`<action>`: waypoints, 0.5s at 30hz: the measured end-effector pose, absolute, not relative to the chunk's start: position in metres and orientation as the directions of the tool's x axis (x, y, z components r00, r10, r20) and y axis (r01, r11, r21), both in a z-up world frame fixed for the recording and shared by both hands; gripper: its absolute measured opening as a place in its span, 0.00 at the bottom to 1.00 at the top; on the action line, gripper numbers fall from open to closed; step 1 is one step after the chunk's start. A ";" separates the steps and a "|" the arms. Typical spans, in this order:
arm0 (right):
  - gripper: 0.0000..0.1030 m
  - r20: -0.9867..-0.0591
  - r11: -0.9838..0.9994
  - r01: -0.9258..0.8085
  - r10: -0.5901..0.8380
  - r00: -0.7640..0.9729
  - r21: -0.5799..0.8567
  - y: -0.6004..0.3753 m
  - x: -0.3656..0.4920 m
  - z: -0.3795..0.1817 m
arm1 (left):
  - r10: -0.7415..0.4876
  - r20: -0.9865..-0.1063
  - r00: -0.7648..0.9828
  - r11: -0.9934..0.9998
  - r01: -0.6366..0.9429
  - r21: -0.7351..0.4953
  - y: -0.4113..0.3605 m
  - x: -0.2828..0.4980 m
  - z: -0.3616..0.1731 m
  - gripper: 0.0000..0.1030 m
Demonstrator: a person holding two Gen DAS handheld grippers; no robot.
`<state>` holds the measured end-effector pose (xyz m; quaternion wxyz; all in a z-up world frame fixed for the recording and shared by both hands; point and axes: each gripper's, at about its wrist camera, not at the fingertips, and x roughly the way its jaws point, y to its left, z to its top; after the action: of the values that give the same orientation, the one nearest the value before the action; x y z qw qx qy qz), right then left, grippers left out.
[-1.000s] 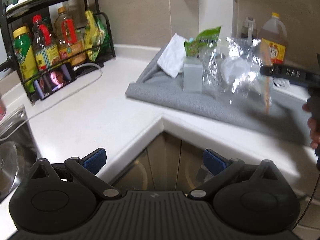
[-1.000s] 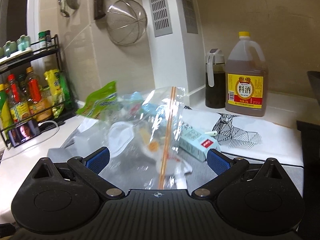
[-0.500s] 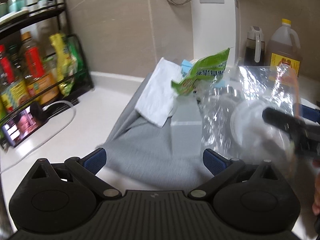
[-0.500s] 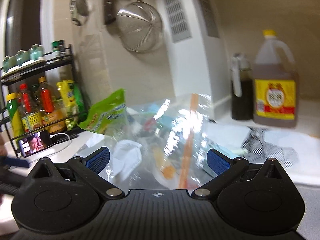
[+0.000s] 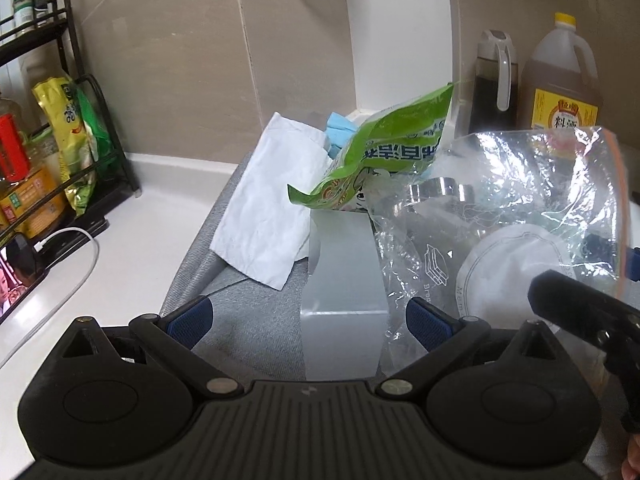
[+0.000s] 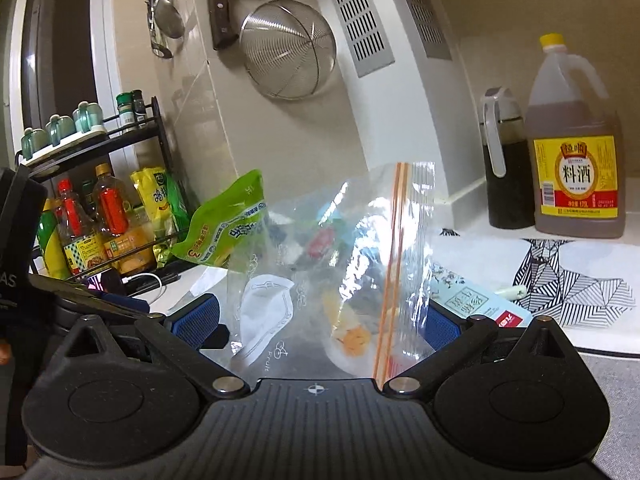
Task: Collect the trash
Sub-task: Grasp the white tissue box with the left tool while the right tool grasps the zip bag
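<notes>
left gripper (image 5: 308, 320) hovers with fingers spread wide, a grey box (image 5: 344, 284) at 12 o'clock between them. right gripper (image 6: 320, 324) is just as released, the clear bag (image 6: 340, 264) of trash standing between its fingers, green wrapper (image 6: 224, 228) at 10 o'clock.

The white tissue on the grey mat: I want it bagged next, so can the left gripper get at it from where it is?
Probably yes. The left gripper is open and the white tissue lies ahead-left, uncovered; only the grey box stands beside it.
</notes>
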<state>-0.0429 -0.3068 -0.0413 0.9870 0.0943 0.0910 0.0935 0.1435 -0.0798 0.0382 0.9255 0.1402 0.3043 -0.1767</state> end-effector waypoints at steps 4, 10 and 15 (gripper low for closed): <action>0.64 -0.097 0.952 -0.245 0.265 0.959 0.184 -0.303 -0.051 -0.042 | -0.258 -0.611 0.748 0.910 0.400 0.106 -0.075 0.147 0.041 0.92; 0.05 -0.012 0.940 -0.314 0.318 0.948 0.136 -0.298 -0.063 -0.039 | -0.311 -0.625 0.716 0.920 0.392 -0.009 -0.056 0.147 0.049 0.44; 0.05 0.099 0.928 -0.334 0.321 0.942 0.168 -0.310 -0.075 -0.031 | -0.312 -0.604 0.733 0.923 0.385 -0.009 -0.040 0.130 0.058 0.44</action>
<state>-0.0755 -0.3095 -0.0314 0.9811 0.0914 -0.0351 0.1670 0.1299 -0.0404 0.0584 0.9291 0.0584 0.3134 -0.1875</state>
